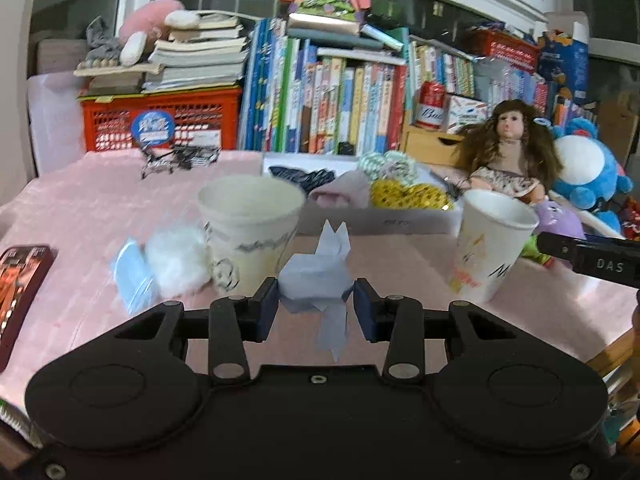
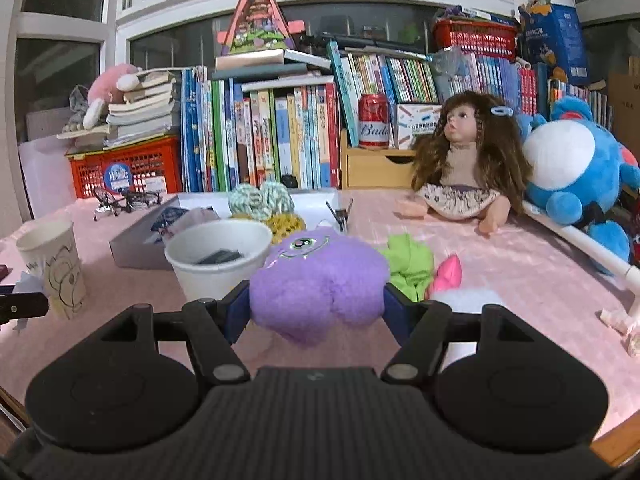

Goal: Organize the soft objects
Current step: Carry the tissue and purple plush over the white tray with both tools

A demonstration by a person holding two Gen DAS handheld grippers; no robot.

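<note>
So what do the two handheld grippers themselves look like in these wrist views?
Both are matte black plastic: the left gripper and right gripper have two rounded lobes, linkage bars with silver pivot pins, and dark blue finger pads. The right's base is ribbed. No cables or sleeves show.

"Bud" on red can (image 2: pixel 373 121); "DAS" on right hand-held gripper (image 1: pixel 592 258).

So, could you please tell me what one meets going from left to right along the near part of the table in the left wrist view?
Phone → blue packet → white fluff → paper cup → crumpled tissue in the left gripper → second paper cup.
</note>
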